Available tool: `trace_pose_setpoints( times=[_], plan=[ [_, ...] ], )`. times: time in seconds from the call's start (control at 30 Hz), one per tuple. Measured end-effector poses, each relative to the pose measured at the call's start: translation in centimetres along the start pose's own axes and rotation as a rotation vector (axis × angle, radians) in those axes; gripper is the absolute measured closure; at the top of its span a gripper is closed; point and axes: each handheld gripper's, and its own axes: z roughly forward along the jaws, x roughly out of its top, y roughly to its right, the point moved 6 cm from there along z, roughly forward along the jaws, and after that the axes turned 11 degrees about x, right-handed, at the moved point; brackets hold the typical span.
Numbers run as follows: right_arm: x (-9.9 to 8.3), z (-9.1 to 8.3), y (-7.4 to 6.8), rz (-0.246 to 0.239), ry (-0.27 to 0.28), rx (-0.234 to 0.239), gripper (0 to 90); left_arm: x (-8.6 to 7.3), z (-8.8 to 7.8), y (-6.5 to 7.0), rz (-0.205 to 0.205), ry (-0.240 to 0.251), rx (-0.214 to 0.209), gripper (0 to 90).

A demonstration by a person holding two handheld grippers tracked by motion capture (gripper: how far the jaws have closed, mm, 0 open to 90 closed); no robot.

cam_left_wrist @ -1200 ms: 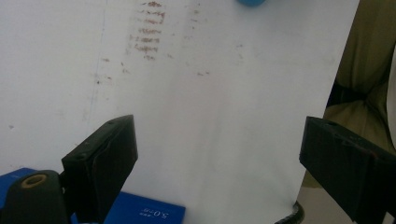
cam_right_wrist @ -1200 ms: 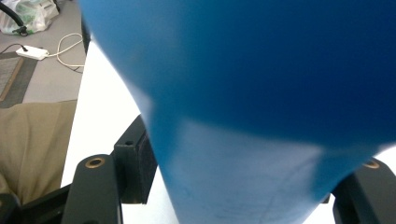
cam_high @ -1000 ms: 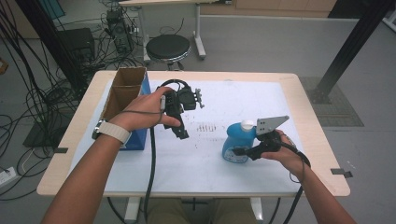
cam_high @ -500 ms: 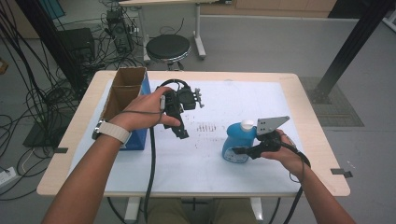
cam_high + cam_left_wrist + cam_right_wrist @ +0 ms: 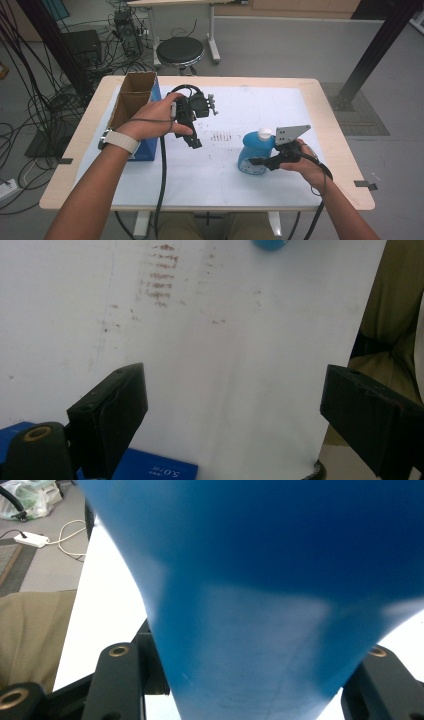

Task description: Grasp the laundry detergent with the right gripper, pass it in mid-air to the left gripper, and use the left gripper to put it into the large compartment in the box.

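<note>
A blue bottle [image 5: 251,154] with a white cap [image 5: 264,133] stands on the white sheet at the right of the table. My right gripper [image 5: 256,161] comes in from the right and is shut on the bottle's lower body. In the right gripper view the blue bottle [image 5: 275,605] sits tight between the two black jaws of that gripper [image 5: 240,680]. My left gripper [image 5: 193,141] hangs over the sheet left of centre, pointing down. It stands open in the left gripper view [image 5: 230,390], with bare sheet between its jaws.
An open cardboard box [image 5: 132,95] with a blue side [image 5: 149,146] stands at the table's left, close by my left hand. Brown smudges [image 5: 220,136] mark the white sheet [image 5: 250,100]. A black stool [image 5: 180,50] and cables sit beyond the far edge.
</note>
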Motion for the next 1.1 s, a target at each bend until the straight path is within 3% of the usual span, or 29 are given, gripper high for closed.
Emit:
trace_pose_setpoints(
  times=[1.1],
  plan=[
    [0.01,0.00,0.09,0.014,-0.008,0.007,42.8,-0.02,0.10,-0.01,0.001,0.001,-0.004,12.1]
  ],
)
